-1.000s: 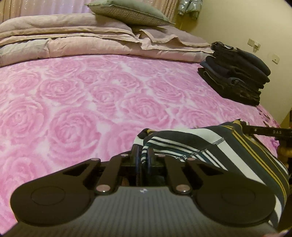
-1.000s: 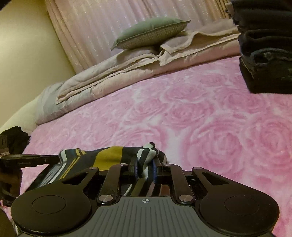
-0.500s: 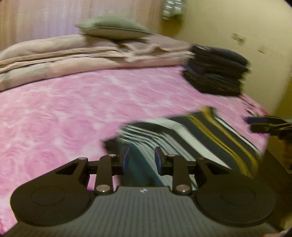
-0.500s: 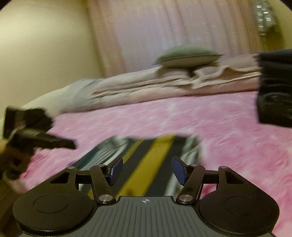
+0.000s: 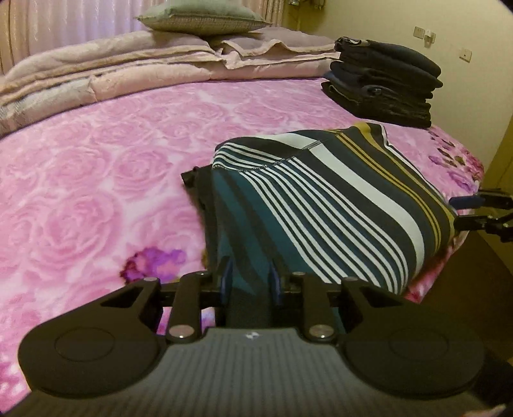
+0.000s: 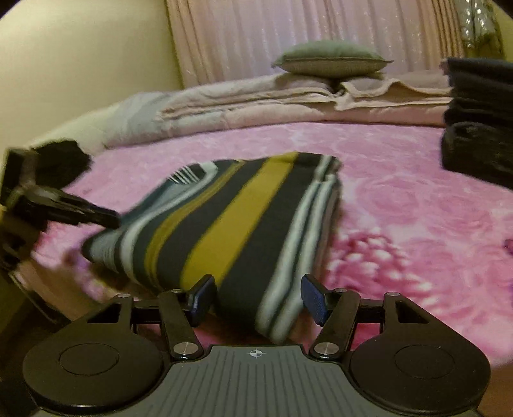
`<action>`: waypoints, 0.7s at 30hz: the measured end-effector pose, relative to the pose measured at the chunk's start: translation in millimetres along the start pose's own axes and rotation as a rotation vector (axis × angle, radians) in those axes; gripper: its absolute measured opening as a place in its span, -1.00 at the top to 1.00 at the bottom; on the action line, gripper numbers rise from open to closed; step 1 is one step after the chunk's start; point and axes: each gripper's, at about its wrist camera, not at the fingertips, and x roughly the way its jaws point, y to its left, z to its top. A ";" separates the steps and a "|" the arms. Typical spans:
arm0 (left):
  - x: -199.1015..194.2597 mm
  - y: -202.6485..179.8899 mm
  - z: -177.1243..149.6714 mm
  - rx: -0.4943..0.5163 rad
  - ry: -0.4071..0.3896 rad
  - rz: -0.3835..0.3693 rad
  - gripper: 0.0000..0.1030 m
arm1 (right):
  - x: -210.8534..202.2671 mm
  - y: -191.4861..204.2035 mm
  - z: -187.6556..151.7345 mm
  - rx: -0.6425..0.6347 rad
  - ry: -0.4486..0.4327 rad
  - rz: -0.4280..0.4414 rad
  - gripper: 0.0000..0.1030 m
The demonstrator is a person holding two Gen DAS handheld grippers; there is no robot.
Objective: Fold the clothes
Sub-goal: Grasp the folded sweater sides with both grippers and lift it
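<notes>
You face a bed (image 5: pixel 80 166) under a pink rose blanket. Pale curtains (image 6: pixel 288 35) hang behind; cream walls (image 5: pixel 400 19), perhaps lamp-lit.

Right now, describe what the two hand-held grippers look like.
Both look alike. The left hand-held gripper and the right hand-held gripper each have a ribbed grey body with a small crosshair mark, two round black side discs, black linkage arms with silver pivot bolts, and blue ridged pads on black fingers. No cables or sleeves show.

Navy/teal/white/mustard striped garment (image 5: pixel 320 199) on pink rose-print bedspread (image 5: pixel 96 179); dk folded stack (image 5: pixel 384 80), beige quilt (image 5: pixel 112 70)
</notes>
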 end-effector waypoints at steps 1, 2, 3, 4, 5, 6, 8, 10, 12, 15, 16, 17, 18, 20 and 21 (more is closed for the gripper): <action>-4.7 -4.3 -1.3 0.022 -0.009 0.003 0.58 | -3.1 4.7 -2.3 -0.031 -0.004 -0.006 -0.21; -8.5 -10.2 -1.9 0.050 -0.019 0.003 0.55 | -6.1 9.4 -4.5 -0.062 -0.008 -0.011 -0.21; -11.4 -16.6 -2.9 0.079 -0.029 -0.002 0.50 | -7.4 14.0 -7.3 -0.092 -0.011 0.000 -0.21; -12.4 -22.0 -3.8 0.099 -0.031 -0.015 0.45 | -8.6 18.6 -10.1 -0.121 -0.014 0.010 -0.21; -11.0 -26.0 -5.0 0.115 -0.024 -0.021 0.40 | -5.3 21.4 -13.4 -0.145 -0.006 0.010 -0.21; -8.2 -29.2 -6.1 0.132 -0.011 -0.017 0.40 | -0.8 19.4 -14.6 -0.144 0.009 -0.007 -0.21; -2.7 -35.5 -8.3 0.165 0.015 -0.007 0.40 | 8.4 15.3 -16.9 -0.142 0.039 -0.041 -0.22; -5.2 -41.7 -8.4 0.209 0.017 0.020 0.40 | 4.7 16.4 -14.3 -0.154 0.040 -0.056 -0.22; -14.0 -51.8 -8.6 0.296 -0.003 0.061 0.25 | -2.0 29.7 -13.6 -0.272 0.017 -0.091 -0.33; -23.2 -76.7 -16.3 0.495 -0.050 0.114 -0.19 | -1.7 55.3 -20.6 -0.498 -0.010 -0.147 -0.87; -24.1 -86.4 -20.5 0.566 -0.061 0.126 -0.25 | -0.3 63.4 -24.3 -0.570 -0.015 -0.150 -0.87; -21.5 -95.9 -24.9 0.627 -0.063 0.136 -0.26 | 6.4 71.3 -26.7 -0.629 -0.001 -0.158 -0.87; -16.9 -105.0 -29.2 0.683 -0.059 0.146 -0.26 | 14.6 77.7 -30.6 -0.689 0.011 -0.170 -0.87; -5.8 -122.6 -37.8 0.795 -0.048 0.170 -0.26 | 32.3 91.6 -40.0 -0.825 0.038 -0.198 -0.87; 3.1 -130.4 -41.9 0.851 -0.038 0.193 -0.26 | 39.7 97.2 -43.7 -0.882 0.048 -0.210 -0.86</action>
